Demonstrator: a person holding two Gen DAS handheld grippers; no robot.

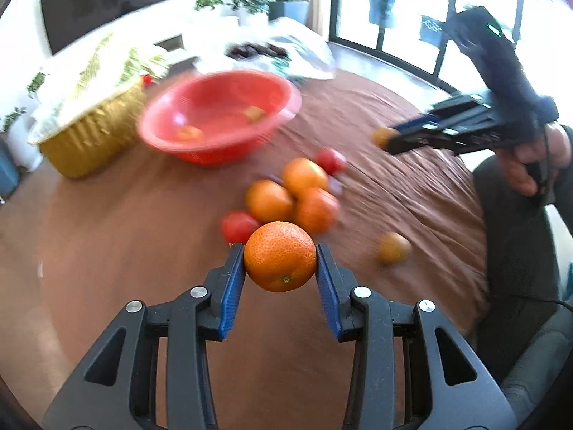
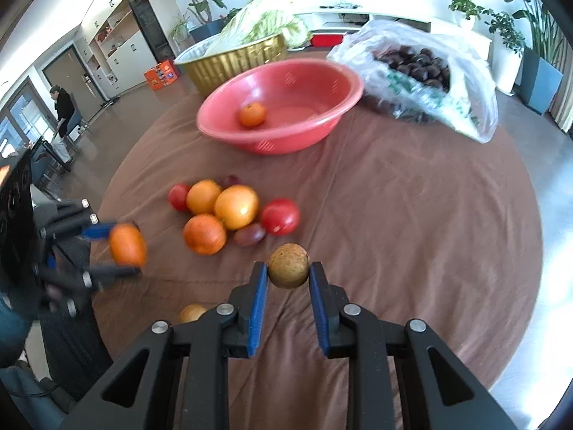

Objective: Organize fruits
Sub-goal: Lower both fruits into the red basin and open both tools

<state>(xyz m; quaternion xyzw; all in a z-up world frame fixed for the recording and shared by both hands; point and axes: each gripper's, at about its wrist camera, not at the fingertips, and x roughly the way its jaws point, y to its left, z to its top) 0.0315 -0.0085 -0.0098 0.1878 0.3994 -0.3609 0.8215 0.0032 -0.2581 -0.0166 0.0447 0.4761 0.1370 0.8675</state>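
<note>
My left gripper [image 1: 280, 256] is shut on an orange [image 1: 280, 255], held above the brown cloth; it also shows in the right wrist view [image 2: 127, 245]. My right gripper [image 2: 288, 267] is shut on a small brown round fruit [image 2: 288, 265]; it also shows in the left wrist view [image 1: 385, 137]. A pile of oranges [image 2: 236, 206], red tomatoes [image 2: 280, 216] and dark plums [image 2: 249, 234] lies mid-table. A red basket [image 2: 322, 82] beyond it holds an orange [image 2: 252, 114]. A small yellow-brown fruit [image 1: 394, 248] lies alone on the cloth.
A gold basin [image 2: 229, 61] with leafy cabbage stands behind the red basket. A clear plastic bag of dark fruit [image 2: 419, 68] lies at the back right. The round table [image 2: 429, 215] has a brown cloth. A person stands far left in the room.
</note>
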